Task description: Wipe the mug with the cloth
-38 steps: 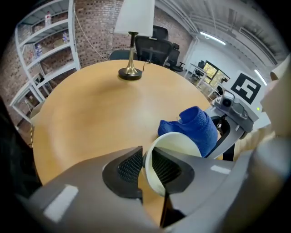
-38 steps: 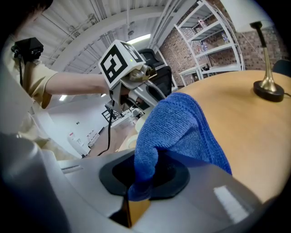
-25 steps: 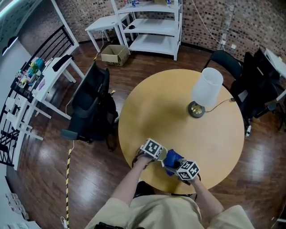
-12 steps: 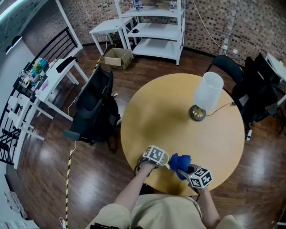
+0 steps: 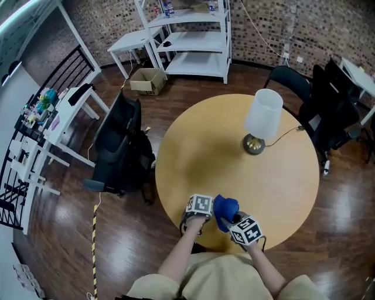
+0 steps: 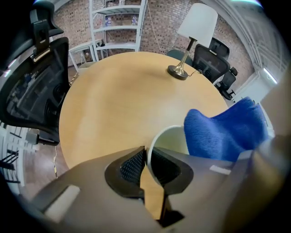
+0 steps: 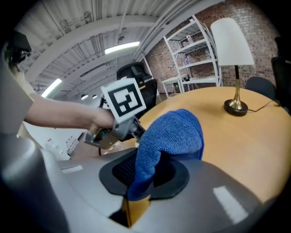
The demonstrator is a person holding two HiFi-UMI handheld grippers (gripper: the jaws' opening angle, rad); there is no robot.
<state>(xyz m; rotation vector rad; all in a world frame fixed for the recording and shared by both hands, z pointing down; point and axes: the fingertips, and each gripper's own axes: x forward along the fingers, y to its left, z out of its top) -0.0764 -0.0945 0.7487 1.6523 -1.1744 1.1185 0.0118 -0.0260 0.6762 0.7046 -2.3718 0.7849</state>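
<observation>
Layout on the round wooden tabletop (image 5: 199, 146)
At its far right, a white-shaded lamp (image 5: 261, 120); at its near edge, a white mug (image 6: 173, 141) and blue cloth (image 5: 225, 208).

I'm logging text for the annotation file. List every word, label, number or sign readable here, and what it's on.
No words or numbers can be read.
Left cube: black-and-white square marker, a pattern, no letters.
Right cube: the same kind of marker.
Bottles on the white shelf: labels too small to read.
Cardboard box: no print can be made out.

Beige short sleeves (image 5: 151, 285), grey left tool (image 6: 146, 157), grey right tool (image 7: 143, 169), black meshed pads (image 6: 132, 164), black-and-white marker cubes (image 5: 200, 205) atop the tools
</observation>
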